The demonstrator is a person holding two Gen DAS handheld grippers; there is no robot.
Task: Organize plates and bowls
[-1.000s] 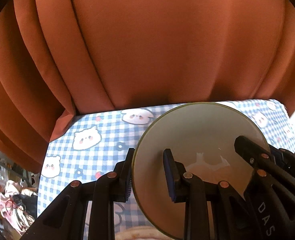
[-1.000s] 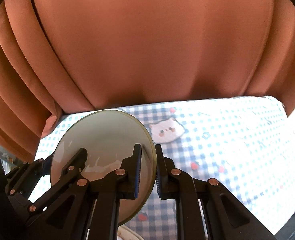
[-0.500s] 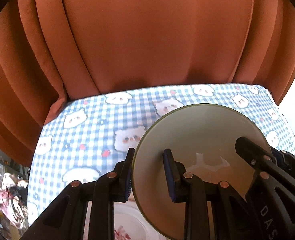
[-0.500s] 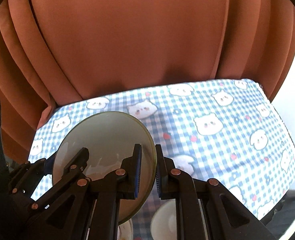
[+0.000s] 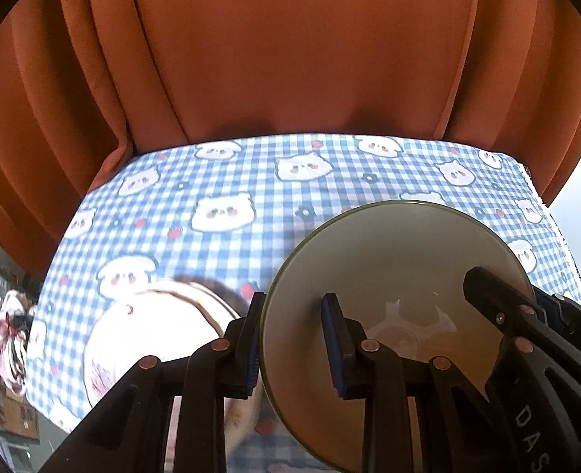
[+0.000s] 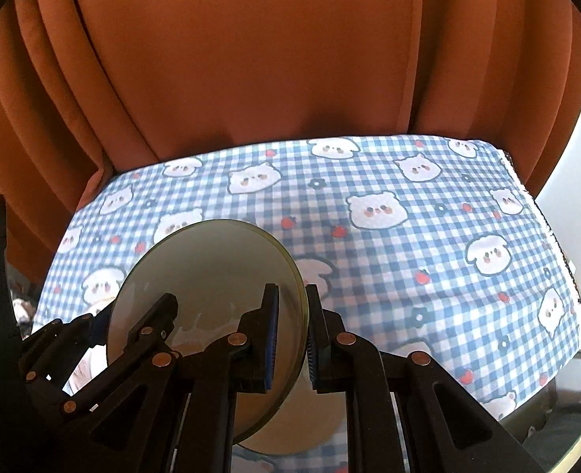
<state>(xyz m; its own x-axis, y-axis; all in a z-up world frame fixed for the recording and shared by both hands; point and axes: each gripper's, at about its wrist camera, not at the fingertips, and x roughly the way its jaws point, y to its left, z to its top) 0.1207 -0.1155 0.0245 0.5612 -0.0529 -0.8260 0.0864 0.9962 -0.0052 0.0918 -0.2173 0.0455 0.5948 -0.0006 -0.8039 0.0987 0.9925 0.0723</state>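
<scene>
- The left gripper (image 5: 292, 339) is clamped on the left rim of a pale plate (image 5: 393, 276) with a thin olive edge: one blue-padded finger sits outside the rim, the other on the plate's inner face.
- The right gripper (image 6: 292, 333) pinches the opposite rim of the same plate (image 6: 207, 272), its two fingers drawn close together with the thin edge between the pads.
- Each view shows the other gripper's black fingers at the far side of the plate, so both grippers carry it together.
- The plate is held off the surface, tilted with its face toward the cameras, above the near part of the table.
- Beneath it lies a blue-and-white checked tablecloth (image 5: 251, 181) printed with white bear faces, small red fruits and dark flowers.
- Left of the held plate, on the cloth, rests a white dish (image 5: 148, 331) with a dark rim line, partly hidden by the left gripper's fingers.
- Under the plate in the right wrist view a cream bowl (image 6: 314, 418) shows, mostly covered.
- Behind the table hangs an orange-brown pleated curtain (image 5: 290, 51).
- Blurred clutter shows past the table's left edge.
</scene>
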